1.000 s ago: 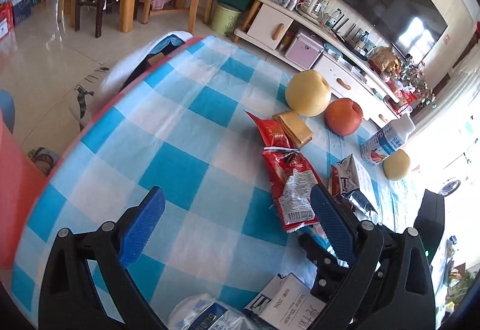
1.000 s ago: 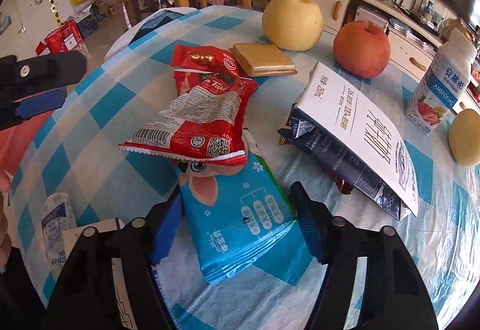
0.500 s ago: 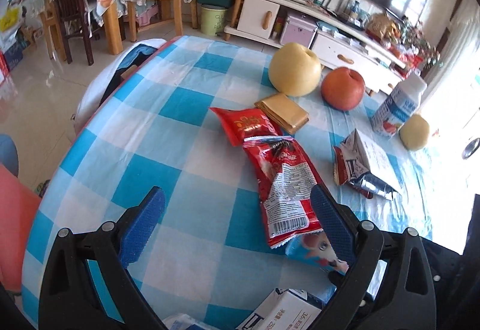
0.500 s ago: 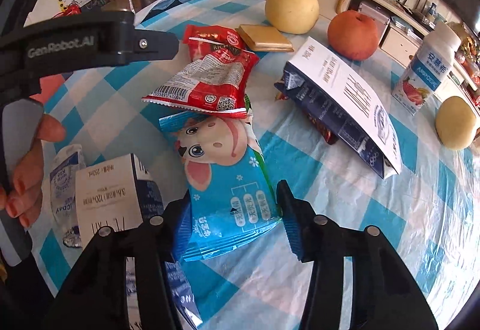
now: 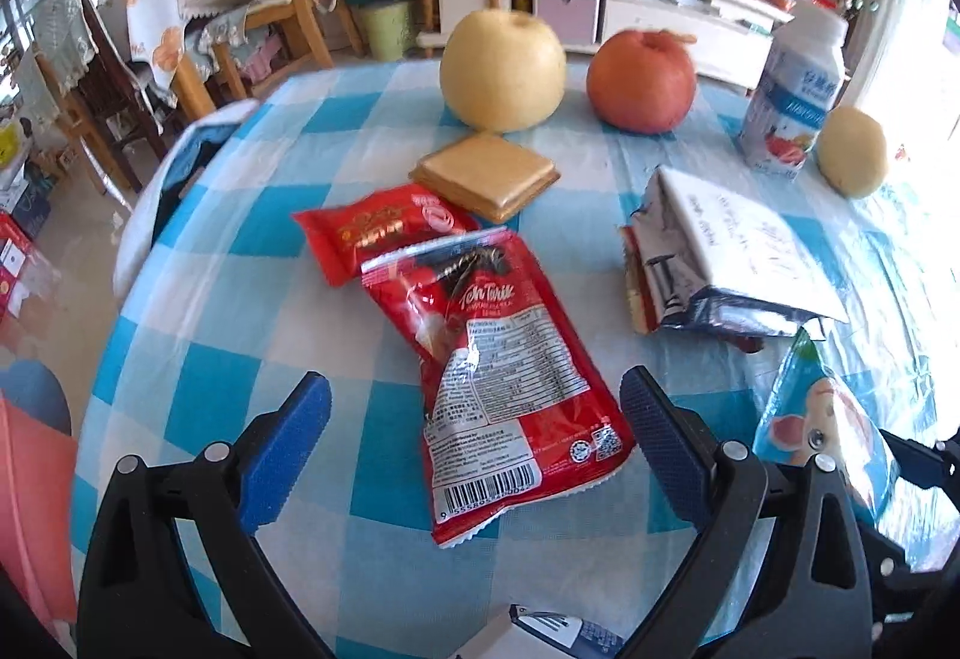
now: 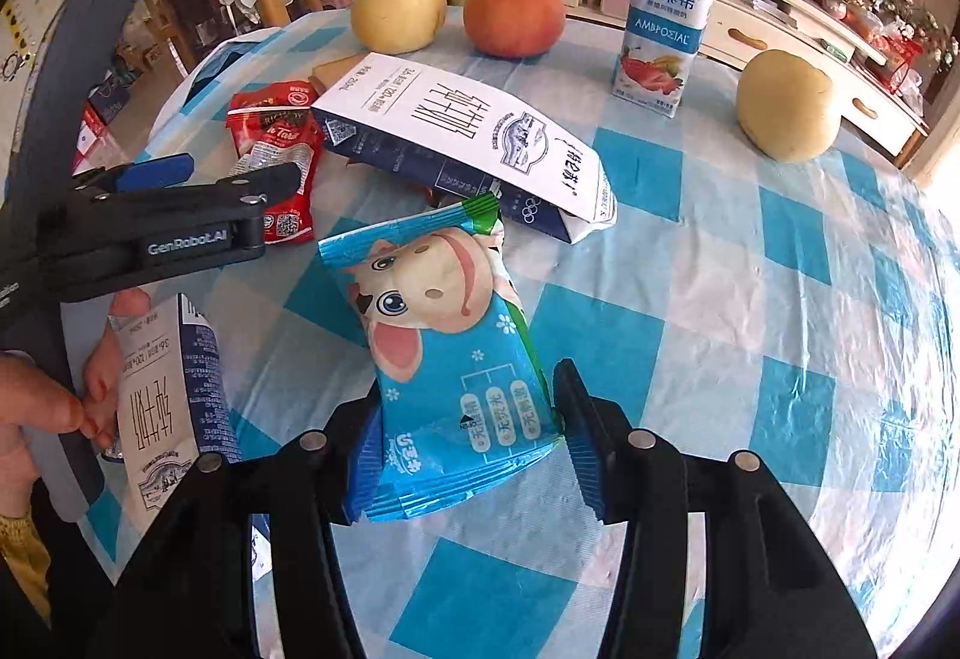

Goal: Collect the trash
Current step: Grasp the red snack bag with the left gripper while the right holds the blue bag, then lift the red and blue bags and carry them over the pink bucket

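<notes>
Trash collection at an early stage, judging by how much litter lies on the counter [image 5: 198, 335]. The right claw [image 6: 468, 455] is clenched on the near end of a blue wrapper [image 6: 456, 347], its pads pressing the sides; the far end of the wrapper tilts up toward a flattened carton [image 6: 468, 143] just beyond it. The left claw [image 5: 474, 455] is released, its jaws standing wide on either side of the near end of a red sachet [image 5: 504, 383], with no pad touching it. Beyond that sachet, and partly under it, lies a smaller red packet [image 5: 372, 233]; a biscuit [image 5: 486, 173] lies farther out. A second carton [image 6: 162, 395] lies to the left of the right claw, beside the person's hand [image 6: 42, 401]. Two pears, an apple [image 5: 642, 77] and a yoghurt bottle [image 6: 666, 5] stand at the far side and are probably not trash. No bin or bag shows on the counter, so nothing can be counted as collected; one wrapper is in hand, the sachet appears next, and the packet and cartons remain.
</notes>
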Demonstrator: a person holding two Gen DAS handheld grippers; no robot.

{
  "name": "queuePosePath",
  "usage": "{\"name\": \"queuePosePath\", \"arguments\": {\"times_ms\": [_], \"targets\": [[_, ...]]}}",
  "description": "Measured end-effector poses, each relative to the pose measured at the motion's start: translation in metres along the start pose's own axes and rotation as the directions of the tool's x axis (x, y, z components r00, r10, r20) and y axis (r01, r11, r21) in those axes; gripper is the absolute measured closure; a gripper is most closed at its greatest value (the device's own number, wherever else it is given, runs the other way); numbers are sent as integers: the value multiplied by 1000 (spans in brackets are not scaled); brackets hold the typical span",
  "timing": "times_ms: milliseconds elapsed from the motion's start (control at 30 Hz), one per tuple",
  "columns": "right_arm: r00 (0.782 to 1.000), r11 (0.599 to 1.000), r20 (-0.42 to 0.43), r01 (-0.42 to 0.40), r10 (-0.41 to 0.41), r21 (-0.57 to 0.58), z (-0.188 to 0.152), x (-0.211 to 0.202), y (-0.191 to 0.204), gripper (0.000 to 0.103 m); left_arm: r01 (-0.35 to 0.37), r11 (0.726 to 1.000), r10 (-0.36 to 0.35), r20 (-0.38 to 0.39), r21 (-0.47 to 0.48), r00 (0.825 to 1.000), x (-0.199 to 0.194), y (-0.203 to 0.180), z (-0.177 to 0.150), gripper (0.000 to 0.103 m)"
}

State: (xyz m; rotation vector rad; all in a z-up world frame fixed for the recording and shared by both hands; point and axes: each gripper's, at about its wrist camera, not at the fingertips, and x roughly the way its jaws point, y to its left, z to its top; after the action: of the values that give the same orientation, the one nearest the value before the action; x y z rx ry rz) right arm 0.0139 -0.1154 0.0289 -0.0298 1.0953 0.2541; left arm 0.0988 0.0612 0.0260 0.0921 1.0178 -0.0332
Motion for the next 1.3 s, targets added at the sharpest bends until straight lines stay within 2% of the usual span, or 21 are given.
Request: {"name": "queuePosePath", "arguments": {"times_ms": [100,200,233,267,367,400,500,700,733,767,800,833,867,1100,1300], "targets": [[1000,1000,-11,-19,19,-9,-2,2,5,47,6,999,-8,-46,-40,999,8,6,5,6],[1000,999,-8,-30,30,-25,0,5,9,46,22,998,-27,-81,-63,996,17,10,8,14],[999,999,-4,-35,35,-28,0,5,10,43,22,998,-27,-84,-60,996,17,9,9,16],[999,999,2,-34,34,-31,0,4,10,37,19,998,-24,-83,-53,996,18,7,10,17],[1000,999,23,-7,9,-49,1,4,11,26,21,1000,-22,-65,-15,998,17,0,10,31],[1000,999,26,1,1,-52,1,6,10,25,29,1000,-29,-57,-4,998,16,-3,10,39],[1000,998,15,-1,2,-56,3,13,10,23,13,1000,-12,-37,23,999,13,-10,8,43],[999,993,21,42,-40,-110,2,23,18,22,28,1000,-28,-8,-12,1000,7,-6,4,55],[999,994,23,41,-39,-106,2,22,18,25,31,999,-31,-5,-19,1000,7,-4,4,57],[999,993,27,45,-42,-107,3,21,18,34,37,999,-37,-1,-26,999,6,-3,3,58],[999,993,26,37,-34,-110,3,20,18,38,42,999,-42,2,-30,999,6,-2,2,62],[999,993,25,35,-33,-111,4,18,18,49,54,998,-54,8,-39,998,4,0,2,66],[999,993,23,41,-39,-108,5,17,17,54,73,996,-72,11,-52,997,2,2,1,67],[999,997,22,40,-38,-69,6,9,10,60,163,980,-161,21,-112,987,-4,15,-4,76],[996,999,87,21,-18,-32,11,-17,12,61,239,959,-236,38,-151,971,-13,24,-13,82]]}}
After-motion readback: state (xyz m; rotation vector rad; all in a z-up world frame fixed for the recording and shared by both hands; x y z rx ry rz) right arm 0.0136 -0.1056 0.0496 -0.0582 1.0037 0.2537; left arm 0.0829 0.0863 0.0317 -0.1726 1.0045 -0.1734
